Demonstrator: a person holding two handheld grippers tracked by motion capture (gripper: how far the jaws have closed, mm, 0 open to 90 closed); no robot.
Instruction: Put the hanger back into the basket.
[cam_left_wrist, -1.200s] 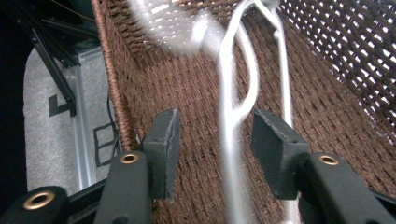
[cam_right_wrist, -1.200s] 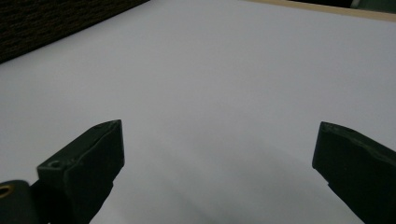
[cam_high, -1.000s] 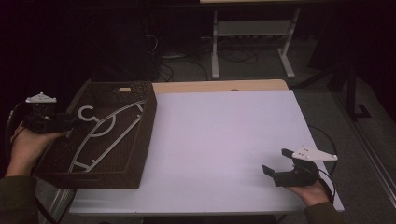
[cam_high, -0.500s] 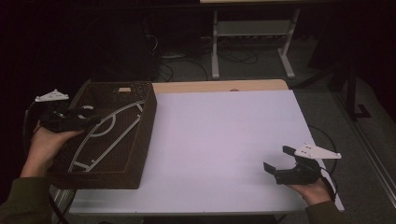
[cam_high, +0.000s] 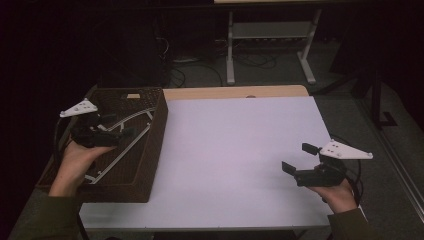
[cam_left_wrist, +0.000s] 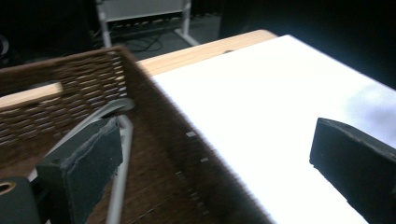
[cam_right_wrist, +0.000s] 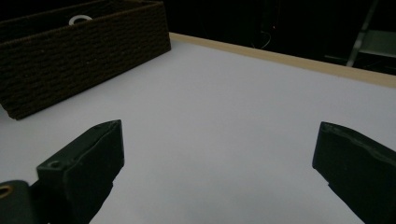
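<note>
Since a second ago our left tool (cam_high: 107, 134) has slid level from the basket's outer edge to over its inside, its jaws just opening to their widest with nothing pressed between them; our right tool (cam_high: 300, 167) has lifted a little off the desk's near right corner, jaws wide and empty.

On the white desk (cam_high: 240, 150) the dark wicker basket (cam_high: 150, 150) sits at the left edge. Inside it lies the white clothes hanger (cam_high: 125, 142), flat on the bottom, its thin bar just beside the left tool's inner jaw in the left gripper view (cam_left_wrist: 122, 154).

To do this well, we judge, we should lower the jaws astride one bar and close squarely, clear of the wicker wall.

Our hand covers the hanger's near end, and the dim weave swallows its hook.
</note>
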